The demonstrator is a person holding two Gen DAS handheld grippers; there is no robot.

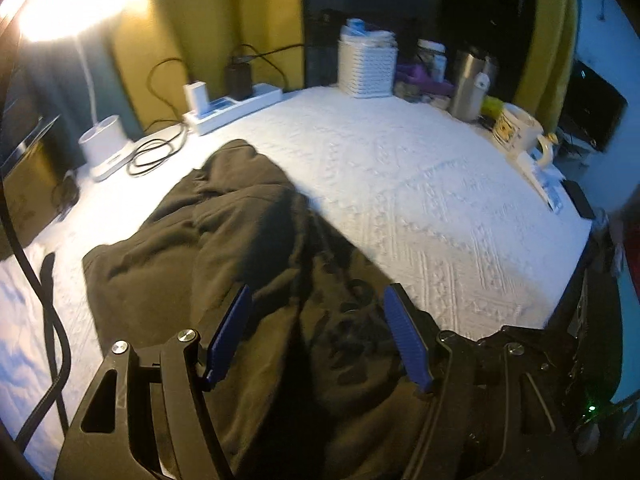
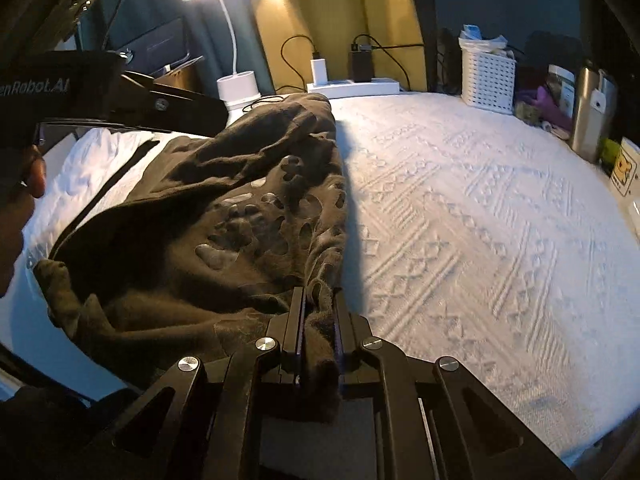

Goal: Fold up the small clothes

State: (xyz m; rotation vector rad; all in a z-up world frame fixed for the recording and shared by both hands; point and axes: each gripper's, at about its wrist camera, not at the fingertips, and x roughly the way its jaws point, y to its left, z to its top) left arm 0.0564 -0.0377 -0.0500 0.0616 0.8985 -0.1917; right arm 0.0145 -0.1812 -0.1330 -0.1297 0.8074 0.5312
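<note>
A dark brown garment (image 1: 180, 248) lies crumpled on the white textured bedspread (image 1: 420, 200). In the left wrist view my left gripper (image 1: 318, 296) hovers over its near part, blue pads (image 1: 230, 336) wide apart and open, with fabric lying below them. In the right wrist view the garment (image 2: 200, 200) shows a printed pattern on its raised right side. My right gripper (image 2: 319, 296) is shut on the garment's near edge, and a fold of fabric is pinched between its fingers. The left gripper (image 2: 218, 116) shows as a black body at the upper left, above the garment.
Along the far edge stand a lit white lamp (image 1: 106, 148), a power strip with chargers (image 1: 232, 106), loose black cables (image 1: 156, 152), a white basket (image 1: 366, 66), a steel bottle (image 1: 466, 86) and a mug (image 1: 518, 130). A person's head is at the left edge (image 2: 16, 208).
</note>
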